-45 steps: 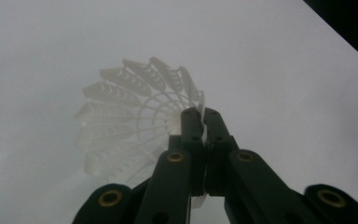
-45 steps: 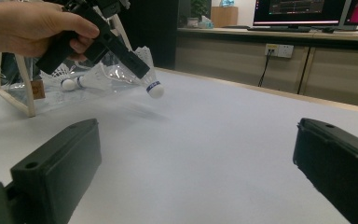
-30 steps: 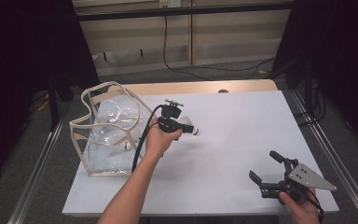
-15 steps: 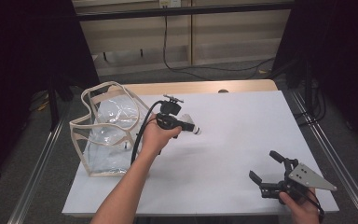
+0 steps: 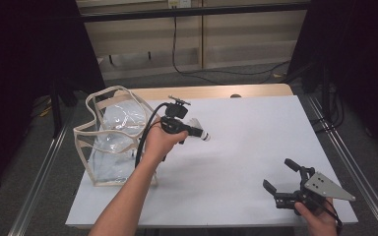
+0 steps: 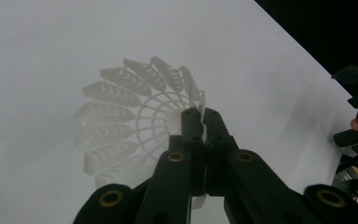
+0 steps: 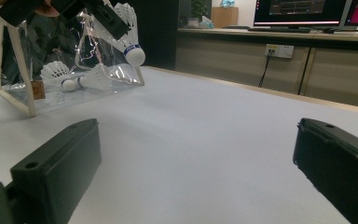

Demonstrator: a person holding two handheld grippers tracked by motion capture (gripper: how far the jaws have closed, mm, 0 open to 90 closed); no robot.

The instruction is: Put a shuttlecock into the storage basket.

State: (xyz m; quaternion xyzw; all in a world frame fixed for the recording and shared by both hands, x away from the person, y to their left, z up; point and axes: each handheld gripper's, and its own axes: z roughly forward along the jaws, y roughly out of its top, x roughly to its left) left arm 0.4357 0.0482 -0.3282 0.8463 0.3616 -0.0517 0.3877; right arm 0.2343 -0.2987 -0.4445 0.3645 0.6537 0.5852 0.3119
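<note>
Left claw [image 5: 197, 132], clamped on a shuttlecock [image 6: 135, 121], carries it, probably toward the bag [image 5: 110, 142] beside; next, lower inside.

One clear bag [image 5: 113, 142], three shuttlecocks [image 7: 128, 35], two tools [image 5: 285, 189], one table [image 5: 256, 147]

So the shuttlecock [image 5: 200, 132] is a white one with a plastic mesh skirt and a rounded white cork tip with a blue band round it. It's up off the white table [image 5: 256, 147], pinched by its skirt rim, lying roughly level with the cork pointing toward the right edge. It sits over the left half of the table, nearer the far edge than the near one.
</note>
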